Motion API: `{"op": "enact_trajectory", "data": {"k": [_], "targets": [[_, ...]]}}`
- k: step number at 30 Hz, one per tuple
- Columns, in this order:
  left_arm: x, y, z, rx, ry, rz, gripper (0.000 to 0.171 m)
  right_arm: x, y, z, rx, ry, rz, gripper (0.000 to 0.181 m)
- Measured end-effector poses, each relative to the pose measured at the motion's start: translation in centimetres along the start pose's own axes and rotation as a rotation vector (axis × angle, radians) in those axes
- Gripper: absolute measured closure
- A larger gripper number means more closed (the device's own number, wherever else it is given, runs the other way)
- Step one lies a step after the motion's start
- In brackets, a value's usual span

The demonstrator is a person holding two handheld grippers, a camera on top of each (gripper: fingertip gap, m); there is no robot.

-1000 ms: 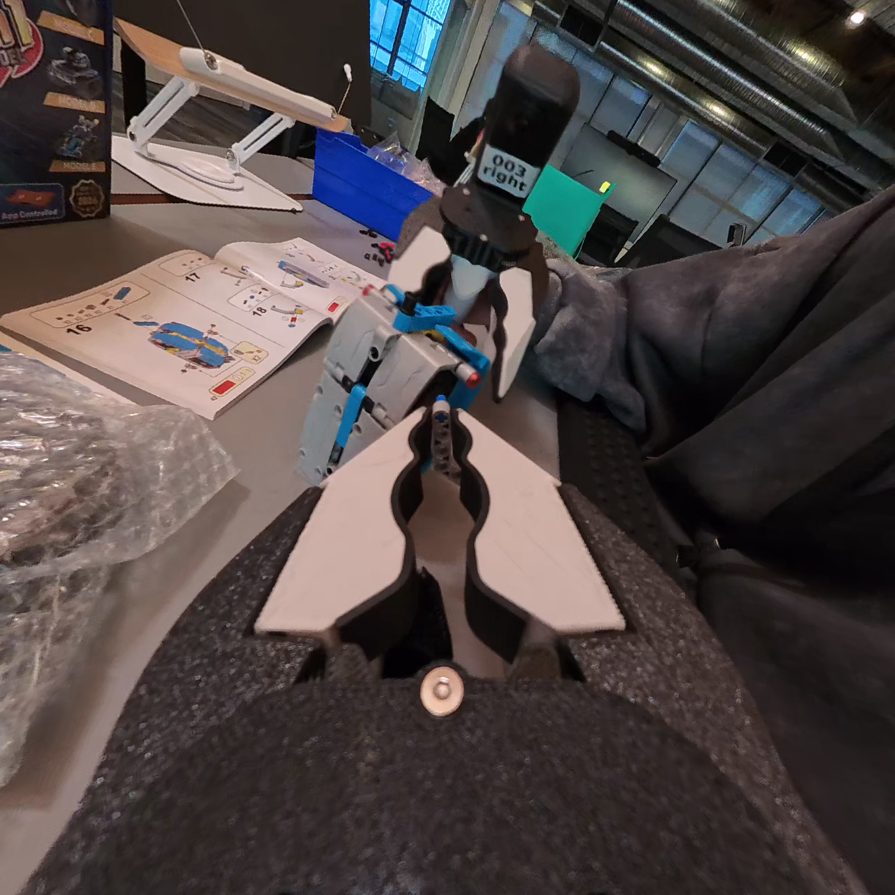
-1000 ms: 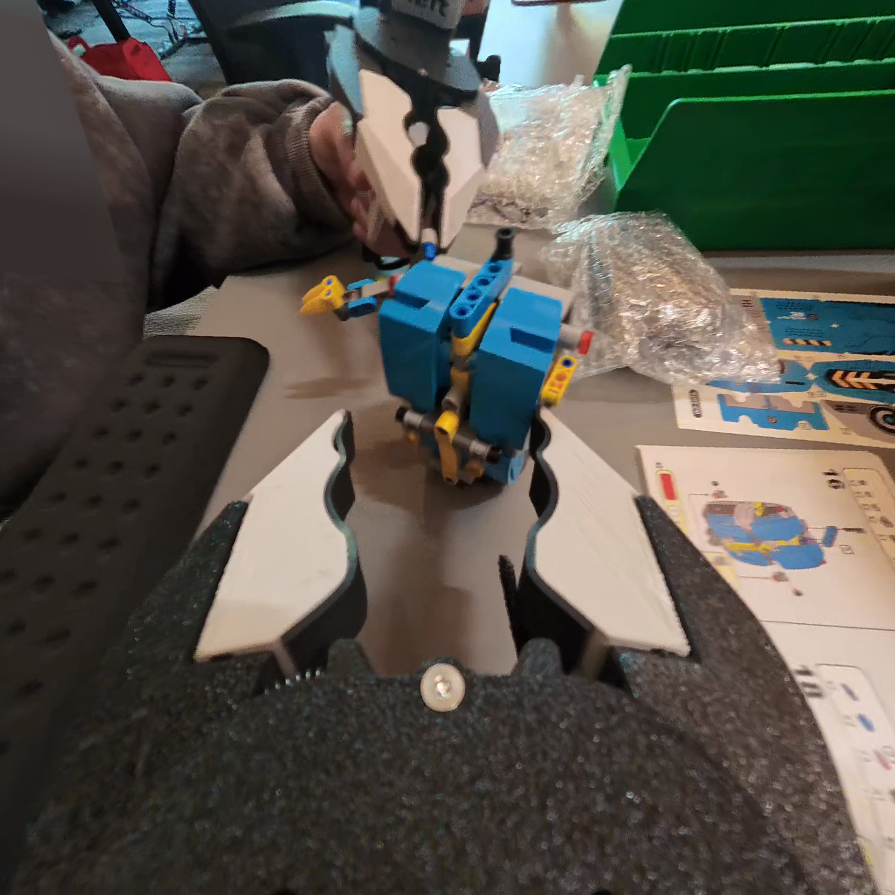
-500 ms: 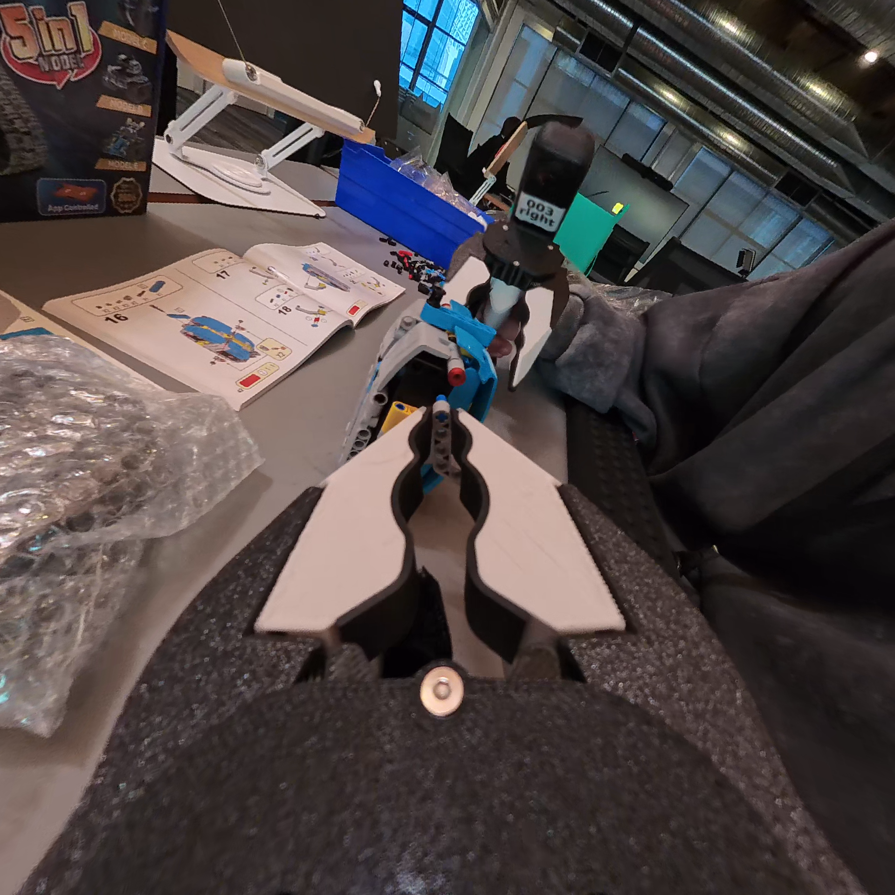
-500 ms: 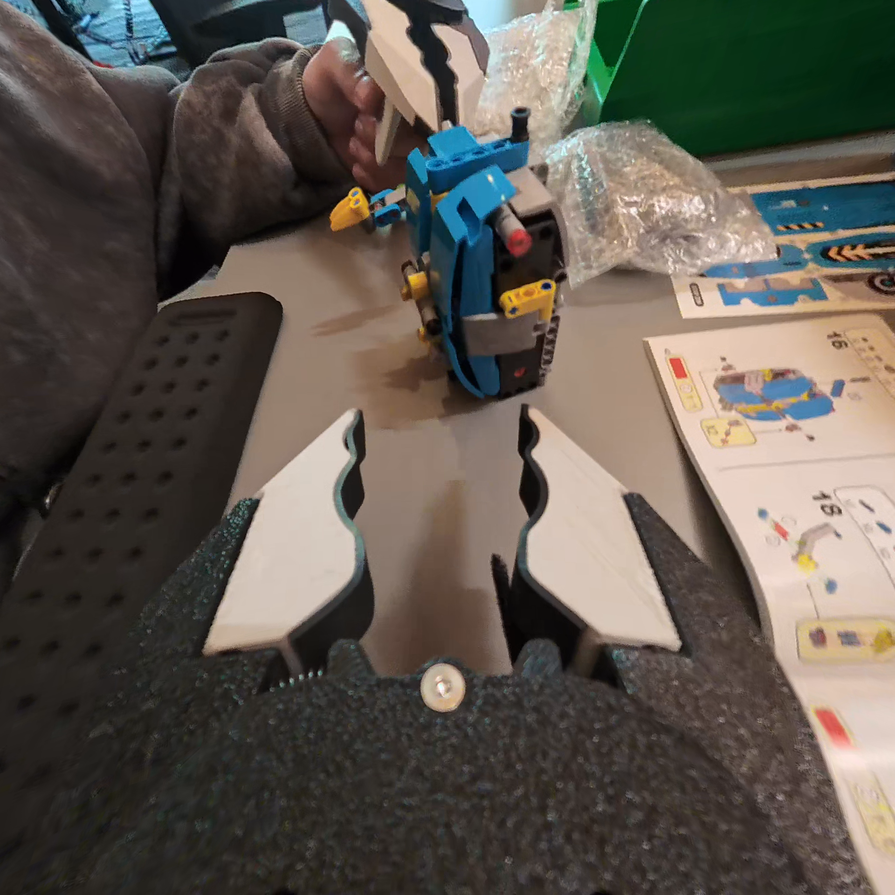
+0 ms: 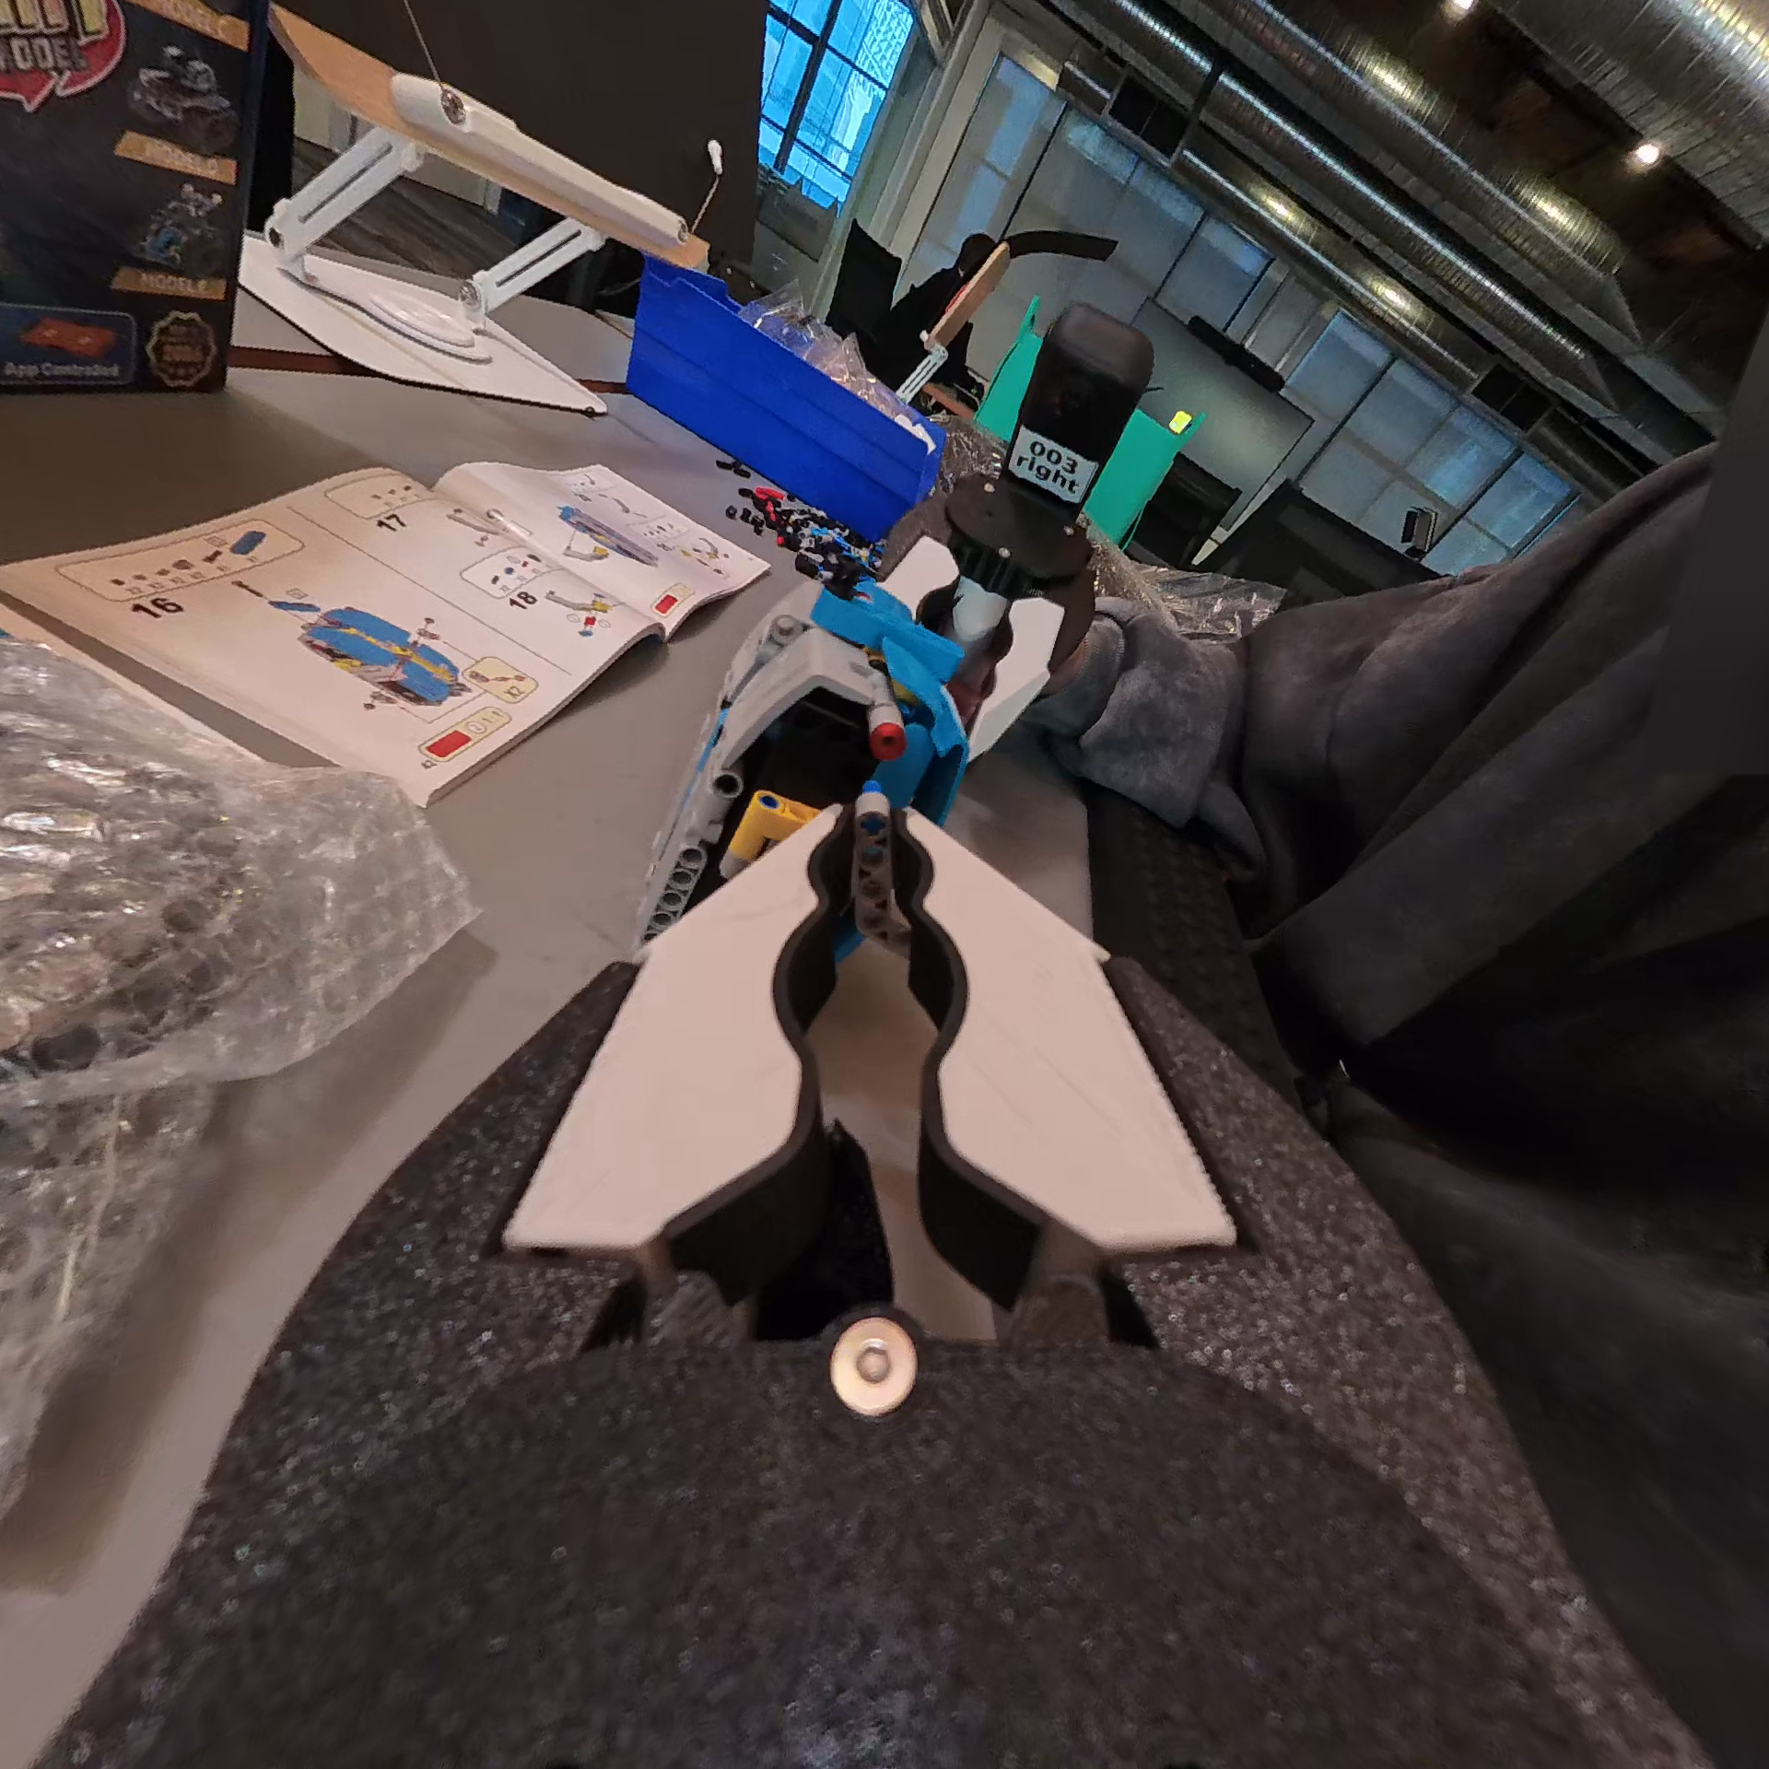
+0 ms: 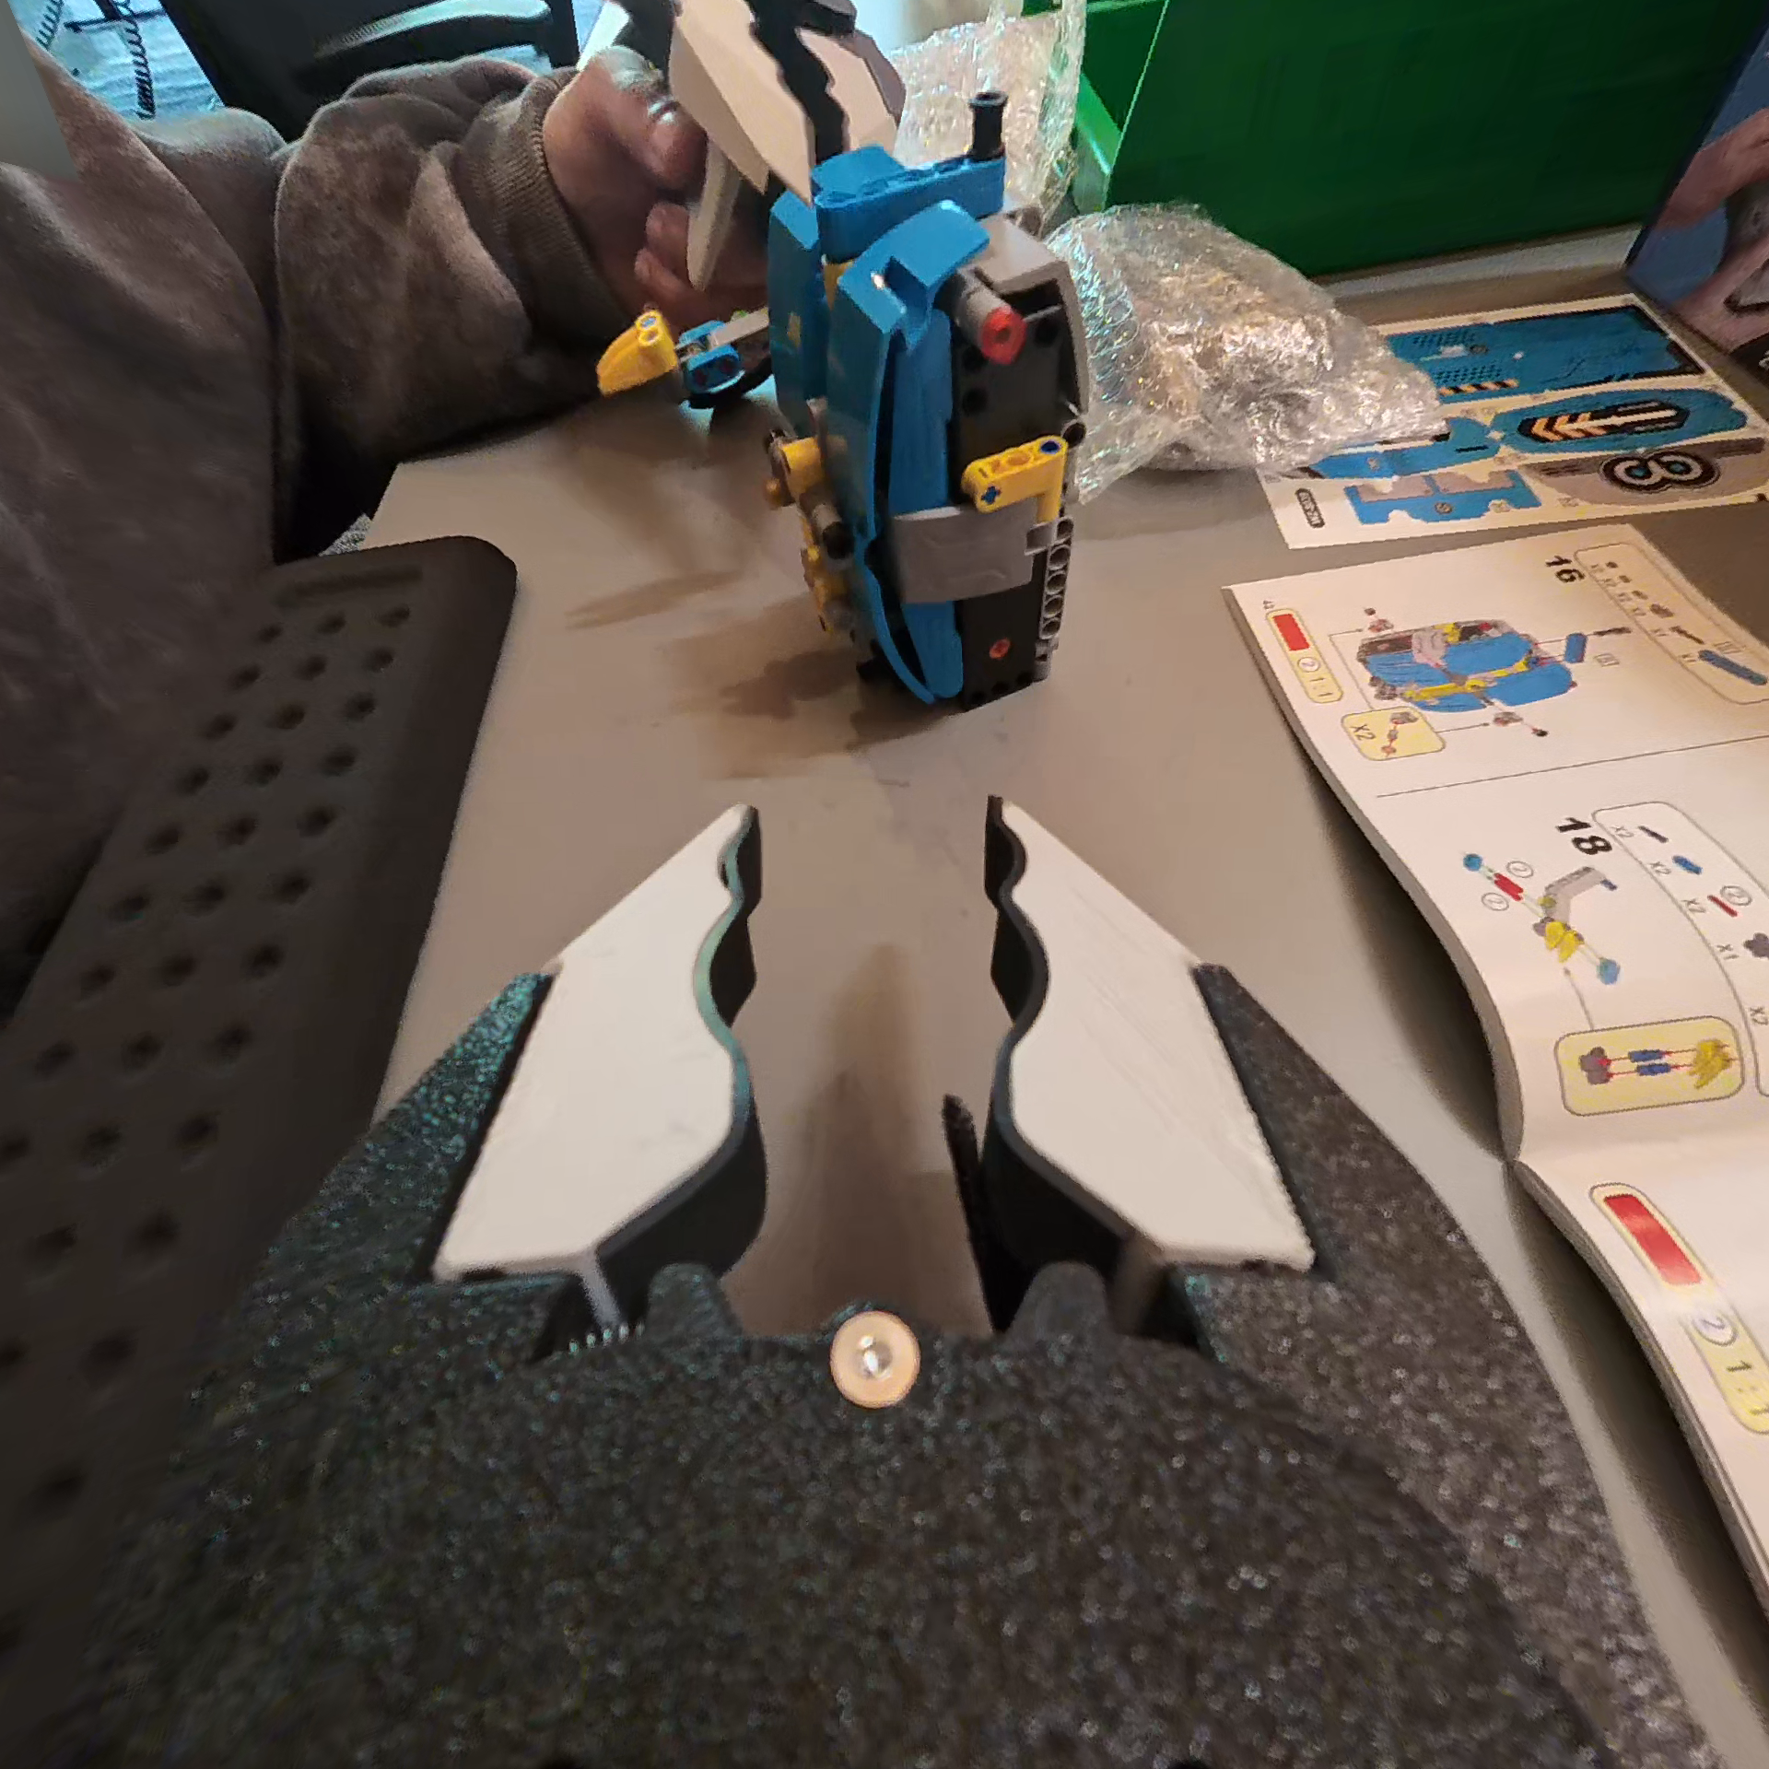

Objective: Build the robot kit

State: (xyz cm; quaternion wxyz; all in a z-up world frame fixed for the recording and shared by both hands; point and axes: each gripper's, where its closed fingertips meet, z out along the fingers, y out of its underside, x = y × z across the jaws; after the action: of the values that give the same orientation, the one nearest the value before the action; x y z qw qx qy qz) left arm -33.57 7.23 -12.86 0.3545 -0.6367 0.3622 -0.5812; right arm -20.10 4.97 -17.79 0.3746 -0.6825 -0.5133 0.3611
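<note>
Your left tool is clenching a thin grey beam with holes, which is sticking up between its tips and carries a small pin at its top. This tool is sitting right against the top of a blue, grey and black brick model, which is standing upright on the grey table close to the edge nearest you. From the other side, the left tool is showing at the model's upper corner, with your hand behind it.

Your right tool is released, its jaws standing apart with nothing between them, and it is hovering over bare table a little short of the model.

An open instruction booklet is lying on the table beside the model, and a crumpled clear plastic bag is sitting just behind it. A small yellow and blue piece is lying near your hand. A blue bin is standing toward the table's far edge, with small loose parts scattered in front of it.
</note>
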Motion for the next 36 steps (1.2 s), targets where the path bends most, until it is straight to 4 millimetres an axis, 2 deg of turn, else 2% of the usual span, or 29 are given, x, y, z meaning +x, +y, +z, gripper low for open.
{"op": "enact_trajectory", "data": {"k": [13,27,36], "targets": [[0.5,-0.7,-0.5,0.03,0.022,-0.016,0.165,0.8,0.2,0.2,-0.001,0.022,0.034,0.138],[0.1,-0.3,-0.3,0.013,0.013,-0.024,0.165,1.0,0.7,0.1,-0.032,0.038,0.019,0.141],[0.2,-0.7,-0.8,0.033,0.01,-0.023,0.165,1.0,0.8,0.4,-0.039,0.041,0.023,0.141]]}}
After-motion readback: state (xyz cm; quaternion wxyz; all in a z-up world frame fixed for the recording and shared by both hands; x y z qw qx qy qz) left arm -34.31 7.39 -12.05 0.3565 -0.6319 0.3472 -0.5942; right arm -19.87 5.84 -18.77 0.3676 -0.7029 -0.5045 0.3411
